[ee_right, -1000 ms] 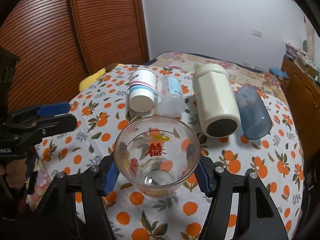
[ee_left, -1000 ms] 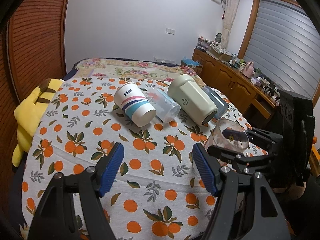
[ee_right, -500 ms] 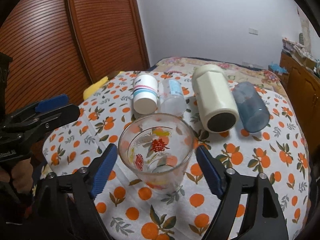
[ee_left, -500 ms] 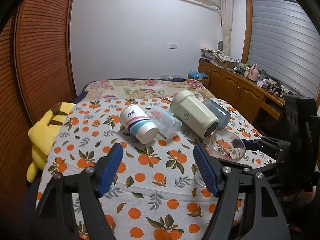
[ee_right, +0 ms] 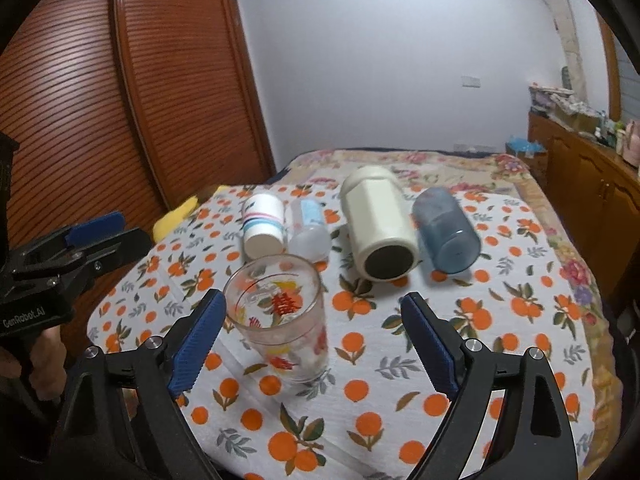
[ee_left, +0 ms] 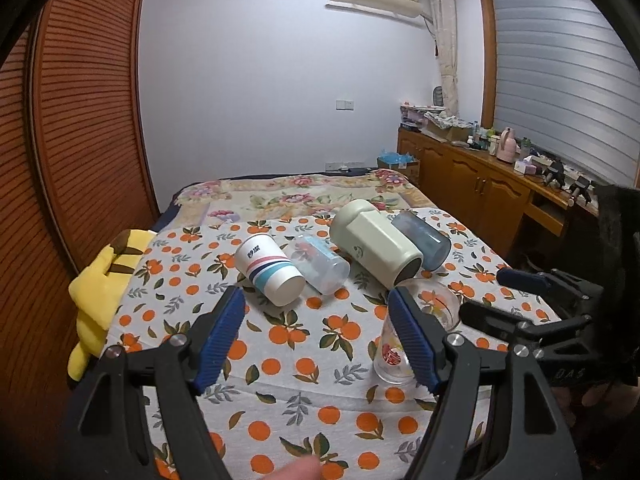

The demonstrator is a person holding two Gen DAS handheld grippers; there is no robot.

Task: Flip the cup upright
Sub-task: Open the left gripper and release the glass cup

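A clear glass cup [ee_right: 280, 316] with red and yellow print stands upright on the orange-print cloth, also in the left wrist view [ee_left: 404, 344], partly behind my left finger. My right gripper [ee_right: 314, 340] is open and empty, its jaws wide apart and drawn back from the glass. My left gripper [ee_left: 318, 338] is open and empty above the cloth. Behind lie a white striped cup [ee_right: 262, 226], a clear plastic cup [ee_right: 308, 228], a cream mug [ee_right: 378, 222] and a blue tumbler [ee_right: 444, 228], all on their sides.
The cloth covers a table [ee_left: 280, 408]. A yellow plush toy [ee_left: 94, 292] hangs at its left edge. A wooden louvred wardrobe [ee_right: 120, 100] stands at left, and a cluttered wooden cabinet [ee_left: 480, 188] at right.
My right gripper set the glass upright on the cloth, opened and pulled back. Both grippers rose and backed away from the table.
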